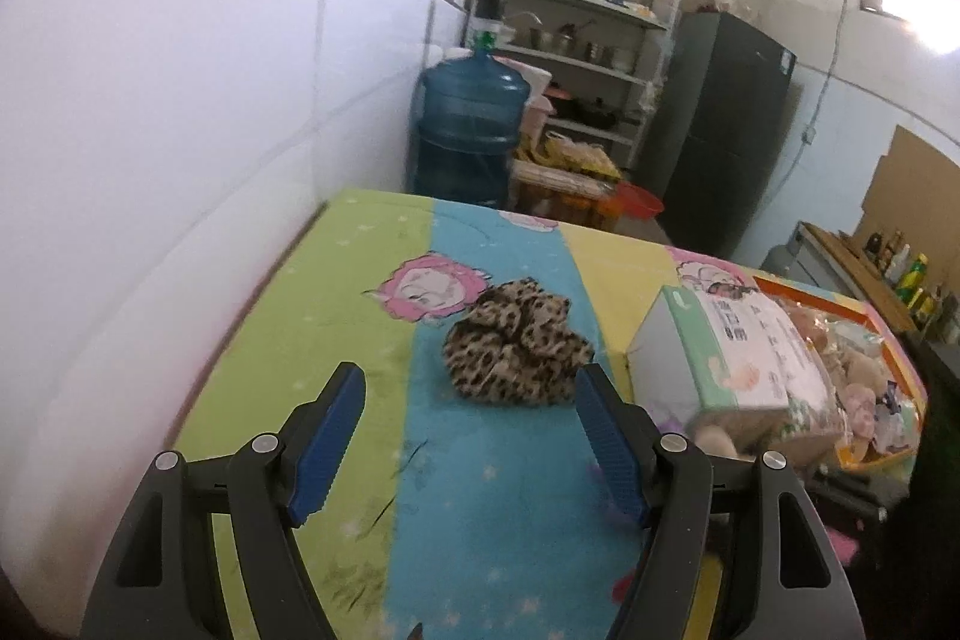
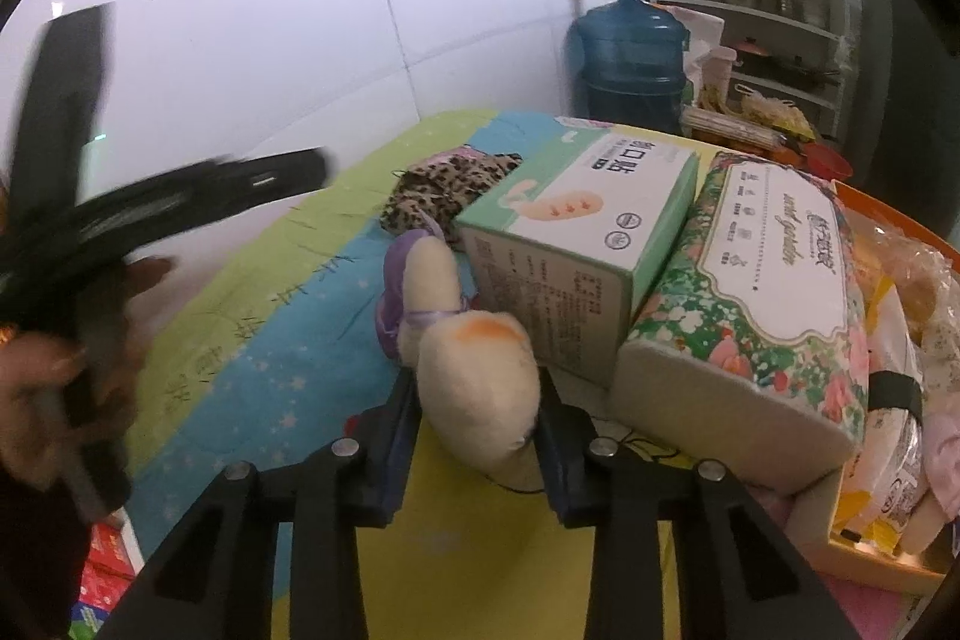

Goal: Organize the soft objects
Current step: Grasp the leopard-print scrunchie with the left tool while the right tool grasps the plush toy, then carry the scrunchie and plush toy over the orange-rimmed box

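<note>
A leopard-print scrunchie [image 1: 517, 345] lies on the striped cartoon cloth [image 1: 336, 316] of the table. My left gripper [image 1: 471, 403] is open, its blue pads just in front of the scrunchie on either side, not touching it. The scrunchie also shows in the right wrist view [image 2: 444, 193]. My right gripper [image 2: 477, 403] is shut on a cream plush toy [image 2: 474, 376] with an orange patch and a purple part, held just above the cloth. The left gripper shows blurred at the left of the right wrist view [image 2: 180, 196].
A green-and-white box [image 2: 576, 232] and a floral tissue pack [image 2: 756, 292] stand right of the plush. An orange tray [image 1: 840, 304] with bagged soft items is at the far right. A white tiled wall [image 1: 180, 130] bounds the table's left side. A blue water jug [image 1: 471, 124] stands behind.
</note>
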Tool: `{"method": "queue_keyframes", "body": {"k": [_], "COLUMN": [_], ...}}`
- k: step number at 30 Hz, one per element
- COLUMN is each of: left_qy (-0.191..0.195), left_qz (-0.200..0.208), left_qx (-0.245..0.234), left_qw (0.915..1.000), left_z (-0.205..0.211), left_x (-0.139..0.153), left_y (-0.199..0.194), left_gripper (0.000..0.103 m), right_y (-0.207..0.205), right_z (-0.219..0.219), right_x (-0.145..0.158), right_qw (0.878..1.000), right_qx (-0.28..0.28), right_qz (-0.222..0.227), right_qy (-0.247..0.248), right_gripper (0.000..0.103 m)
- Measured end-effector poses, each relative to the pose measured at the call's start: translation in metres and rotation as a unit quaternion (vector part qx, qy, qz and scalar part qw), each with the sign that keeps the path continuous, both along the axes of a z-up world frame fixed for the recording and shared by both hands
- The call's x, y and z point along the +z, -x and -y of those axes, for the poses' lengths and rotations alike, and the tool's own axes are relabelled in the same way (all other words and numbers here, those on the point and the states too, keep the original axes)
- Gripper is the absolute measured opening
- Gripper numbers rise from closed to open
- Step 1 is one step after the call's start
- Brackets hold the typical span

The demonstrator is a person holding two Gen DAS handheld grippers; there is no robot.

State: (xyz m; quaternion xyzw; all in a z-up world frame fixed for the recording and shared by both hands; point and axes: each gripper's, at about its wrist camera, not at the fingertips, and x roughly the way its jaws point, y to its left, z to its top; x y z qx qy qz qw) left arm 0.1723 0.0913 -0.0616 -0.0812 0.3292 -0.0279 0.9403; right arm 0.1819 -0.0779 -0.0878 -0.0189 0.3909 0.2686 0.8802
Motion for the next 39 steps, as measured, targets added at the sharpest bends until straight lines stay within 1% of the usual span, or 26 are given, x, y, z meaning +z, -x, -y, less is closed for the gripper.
{"method": "queue_keyframes", "body": {"k": [2, 4, 7, 10, 11, 13, 14, 15, 16, 17, 19, 20, 21, 23, 25, 29, 34, 39], "left_qy": [0.01, 0.038, 0.067, 0.089, 0.092, 0.095, 0.096, 0.094, 0.094, 0.09, 0.087, 0.092, 0.102, 0.096, 0.095, 0.086, 0.082, 0.057], "left_qz": [-0.01, -0.036, -0.072, -0.096, -0.1, -0.111, -0.114, -0.104, -0.104, -0.103, -0.099, -0.099, -0.101, -0.091, -0.068, -0.034, 0.006, 0.045], "left_qx": [-0.005, -0.015, -0.017, -0.019, -0.019, -0.022, -0.023, -0.022, -0.02, -0.018, -0.013, -0.016, -0.022, -0.024, -0.031, -0.028, -0.011, 0.01], "left_qw": [0.9999, 0.9985, 0.995, 0.9913, 0.9906, 0.989, 0.9886, 0.9899, 0.9899, 0.9904, 0.9912, 0.9907, 0.9894, 0.9909, 0.9927, 0.9953, 0.9965, 0.9973], "left_z": [0.003, 0.002, -0.001, -0.004, -0.003, -0.002, -0.002, -0.001, -0.002, -0.002, -0.002, -0.003, -0.003, -0.003, 0.0, 0.002, -0.002, -0.003], "left_x": [-0.004, -0.014, -0.03, -0.043, -0.047, -0.055, -0.058, -0.059, -0.06, -0.061, -0.064, -0.066, -0.069, -0.067, -0.058, -0.041, -0.02, 0.001], "left_y": [-0.016, -0.039, -0.066, -0.086, -0.089, -0.096, -0.099, -0.099, -0.101, -0.101, -0.102, -0.102, -0.103, -0.099, -0.092, -0.074, -0.041, 0.0], "left_gripper": [0.074, 0.074, 0.073, 0.069, 0.068, 0.062, 0.061, 0.058, 0.05, 0.045, 0.016, 0.008, 0.006, 0.005, 0.005, 0.005, 0.005, 0.005], "right_y": [0.001, 0.002, 0.004, 0.003, 0.002, 0.002, -0.001, -0.002, -0.004, -0.005, -0.006, -0.006, -0.005, -0.007, -0.009, -0.003, 0.002, 0.009], "right_z": [0.0, -0.001, -0.003, -0.003, -0.003, -0.003, -0.002, -0.002, -0.002, -0.002, -0.003, -0.003, -0.002, 0.0, 0.001, 0.003, 0.0, -0.002], "right_x": [0.0, 0.001, 0.001, 0.001, 0.001, -0.001, -0.002, -0.003, -0.003, -0.004, -0.004, -0.004, -0.004, -0.004, -0.003, 0.001, 0.004, 0.009], "right_qw": [1.0, 1.0, 1.0, 0.999, 0.999, 0.999, 0.999, 0.999, 0.999, 0.999, 0.998, 0.998, 0.998, 0.998, 0.998, 0.998, 0.998, 0.997], "right_qx": [0.007, 0.012, 0.023, 0.031, 0.034, 0.036, 0.038, 0.039, 0.04, 0.041, 0.043, 0.044, 0.044, 0.042, 0.041, 0.047, 0.053, 0.057], "right_qz": [-0.001, 0.002, 0.003, 0.003, 0.0, -0.007, -0.013, -0.016, -0.02, -0.022, -0.024, -0.024, -0.024, -0.025, -0.022, -0.006, 0.012, 0.027], "right_qy": [-0.005, -0.007, -0.01, -0.013, -0.016, -0.021, -0.025, -0.026, -0.027, -0.027, -0.027, -0.028, -0.03, -0.036, -0.04, -0.045, -0.044, -0.039], "right_gripper": [0.035, 0.035, 0.034, 0.034, 0.034, 0.034, 0.034, 0.035, 0.035, 0.035, 0.035, 0.035, 0.035, 0.035, 0.035, 0.034, 0.034, 0.033]}}
